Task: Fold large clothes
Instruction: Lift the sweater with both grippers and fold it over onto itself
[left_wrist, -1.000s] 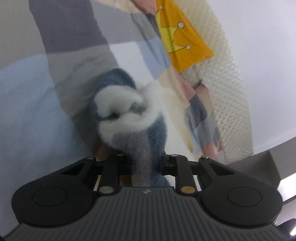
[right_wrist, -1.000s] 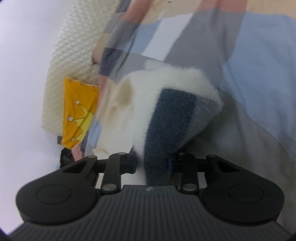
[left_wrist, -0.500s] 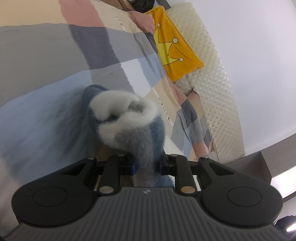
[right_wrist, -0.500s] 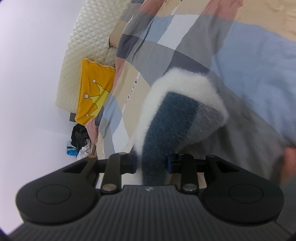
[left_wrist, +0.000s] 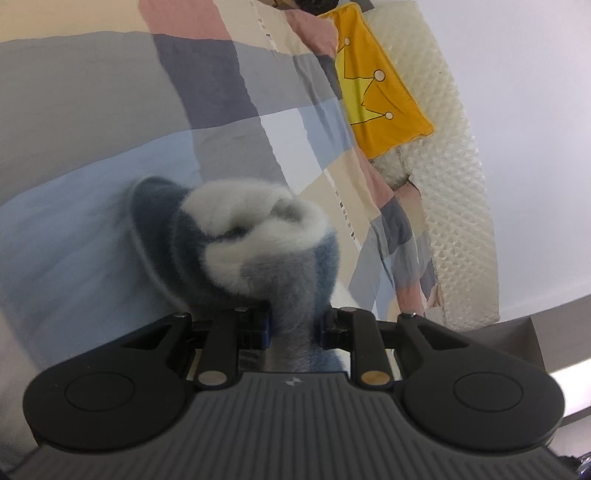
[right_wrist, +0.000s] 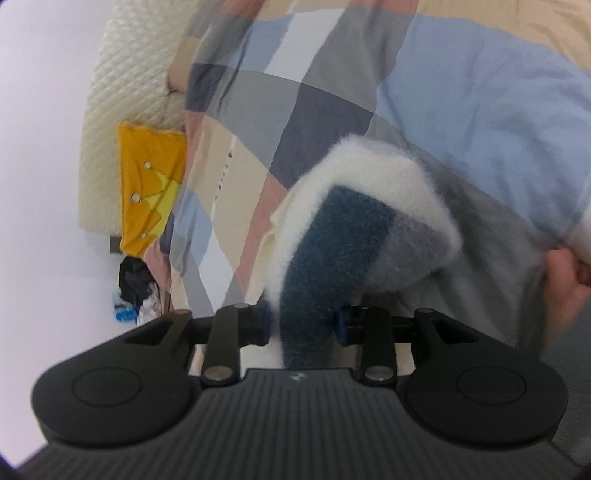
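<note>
A fluffy garment in white, grey and dark blue is held up over a bed. My left gripper (left_wrist: 294, 326) is shut on a bunched part of the fluffy garment (left_wrist: 258, 236), which bulges just past the fingertips. My right gripper (right_wrist: 302, 325) is shut on another part of the fluffy garment (right_wrist: 343, 236), a dark blue band with a white edge. Both views are tilted. The rest of the garment is hidden below the grippers.
A checked bedspread (left_wrist: 110, 110) in grey, blue, beige and pink fills the background, also in the right wrist view (right_wrist: 461, 92). A yellow crown cushion (left_wrist: 373, 99) leans on a cream quilted headboard (left_wrist: 454, 166). A person's hand (right_wrist: 569, 280) shows at the right edge.
Both grippers have swung with the garment still held, so more of the bedspread and the cushion shows. A hand has come into the right wrist view.
</note>
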